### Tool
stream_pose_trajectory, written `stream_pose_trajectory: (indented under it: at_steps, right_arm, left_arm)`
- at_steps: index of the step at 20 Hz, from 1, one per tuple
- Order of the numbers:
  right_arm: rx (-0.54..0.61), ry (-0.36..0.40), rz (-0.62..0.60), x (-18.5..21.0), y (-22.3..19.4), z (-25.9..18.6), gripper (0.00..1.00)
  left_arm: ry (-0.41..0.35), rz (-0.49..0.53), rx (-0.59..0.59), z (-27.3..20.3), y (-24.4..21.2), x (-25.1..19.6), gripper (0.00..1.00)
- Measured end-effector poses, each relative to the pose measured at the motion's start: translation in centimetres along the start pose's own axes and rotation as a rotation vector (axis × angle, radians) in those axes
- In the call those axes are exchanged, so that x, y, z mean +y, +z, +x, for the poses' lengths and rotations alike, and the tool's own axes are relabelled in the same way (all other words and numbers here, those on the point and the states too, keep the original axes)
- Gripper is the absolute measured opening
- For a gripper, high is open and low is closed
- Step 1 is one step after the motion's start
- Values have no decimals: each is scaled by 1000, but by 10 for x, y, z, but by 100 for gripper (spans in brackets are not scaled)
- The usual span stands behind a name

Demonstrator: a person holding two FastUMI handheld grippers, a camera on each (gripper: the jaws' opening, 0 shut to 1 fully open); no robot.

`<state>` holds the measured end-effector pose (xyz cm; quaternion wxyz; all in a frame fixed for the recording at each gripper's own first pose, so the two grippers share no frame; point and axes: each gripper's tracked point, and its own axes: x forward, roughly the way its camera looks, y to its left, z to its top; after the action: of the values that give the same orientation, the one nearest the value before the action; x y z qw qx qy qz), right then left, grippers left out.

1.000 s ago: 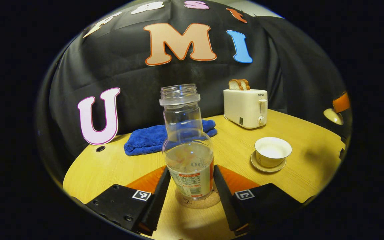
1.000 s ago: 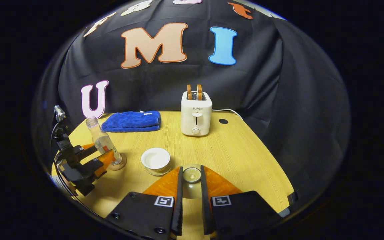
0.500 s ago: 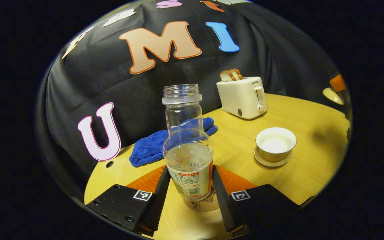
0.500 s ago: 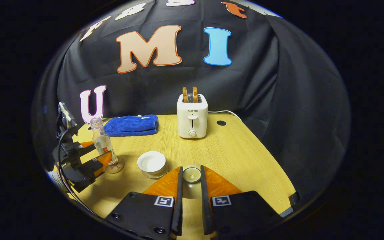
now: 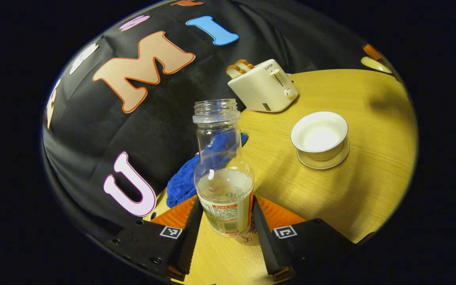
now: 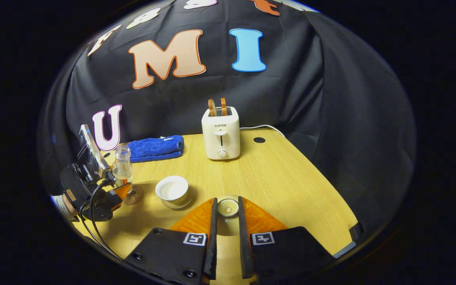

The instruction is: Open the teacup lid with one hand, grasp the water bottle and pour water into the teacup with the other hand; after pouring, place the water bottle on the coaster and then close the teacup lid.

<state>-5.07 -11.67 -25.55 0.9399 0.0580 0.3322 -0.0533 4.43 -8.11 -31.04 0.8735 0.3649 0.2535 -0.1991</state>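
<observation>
A clear, uncapped water bottle (image 5: pixel 223 174) with a little water stands between the fingers of my left gripper (image 5: pixel 226 231), which is shut on its labelled lower part. A cork coaster (image 5: pixel 247 238) peeks out beneath it. The open white teacup (image 5: pixel 320 133) sits on its saucer (image 5: pixel 325 161) to the right. In the right gripper view, my right gripper (image 6: pixel 226 221) is shut on the teacup lid (image 6: pixel 227 207) and holds it above the table. Farther left are the teacup (image 6: pixel 171 189), the bottle (image 6: pixel 122 168), the coaster (image 6: pixel 133 196) and the left gripper (image 6: pixel 93 190).
A white toaster (image 6: pixel 221 132) with bread slices stands at the back of the wooden table (image 6: pixel 283 182). A folded blue cloth (image 6: pixel 154 147) lies at the back left. In the left gripper view, the toaster (image 5: pixel 263 87) and cloth (image 5: pixel 188 178) lie beyond the bottle.
The left gripper has tipped toward the teacup with the bottle in it, so the table looks slanted and the cup nearer. The right gripper still holds the lid, barely shifted.
</observation>
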Motion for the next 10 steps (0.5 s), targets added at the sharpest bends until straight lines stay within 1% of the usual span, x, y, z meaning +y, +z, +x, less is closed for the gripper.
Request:
stream_pose_trajectory:
  at_steps: [2, 3, 5, 7, 10]
  right_arm:
    - [-2, 1, 8, -4, 0, 2, 28]
    - [-9, 0, 2, -8, 2, 3, 26]
    - [-17, 3, -15, -11, 2, 4, 29]
    - [-19, 12, -16, -10, 2, 5, 26]
    - [-16, 28, -7, -11, -2, 9, 26]
  left_arm:
    - [1, 51, 15, 0, 0, 0, 68]
    - [2, 79, 18, -1, 0, 1, 69]
    - [5, 144, 22, -1, 4, 4, 69]
    - [4, 196, 28, -3, 6, 5, 68]
    - [-7, 280, 56, -2, 7, 6, 68]
